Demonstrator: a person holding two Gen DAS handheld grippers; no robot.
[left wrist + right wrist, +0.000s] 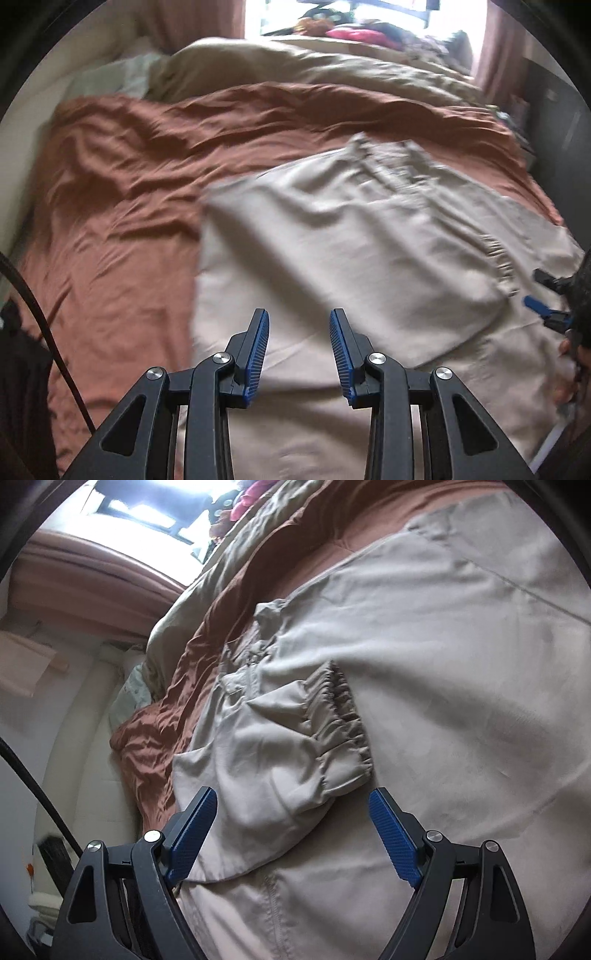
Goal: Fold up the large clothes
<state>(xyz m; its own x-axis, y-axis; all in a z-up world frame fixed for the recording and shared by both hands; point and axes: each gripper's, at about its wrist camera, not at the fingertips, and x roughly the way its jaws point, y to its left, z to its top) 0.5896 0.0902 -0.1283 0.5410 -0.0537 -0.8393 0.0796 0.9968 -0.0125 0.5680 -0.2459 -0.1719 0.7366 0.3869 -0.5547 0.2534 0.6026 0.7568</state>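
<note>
Your left gripper [299,332] hangs over the beige jacket [351,236] with its jaws partly apart and nothing between them; the jacket lies spread on the rust-brown bedspread [122,177], filling your view from 12 to 4 o'clock. Your right gripper [291,812] stands wide open and empty, the elastic cuff [343,723] of the folded-in sleeve just at 12 o'clock from its tips.

A pale beige jacket [351,236] lies spread on the bed — one elastic-cuffed sleeve folded across its body.

No legible text, labels, brands — either view.
</note>
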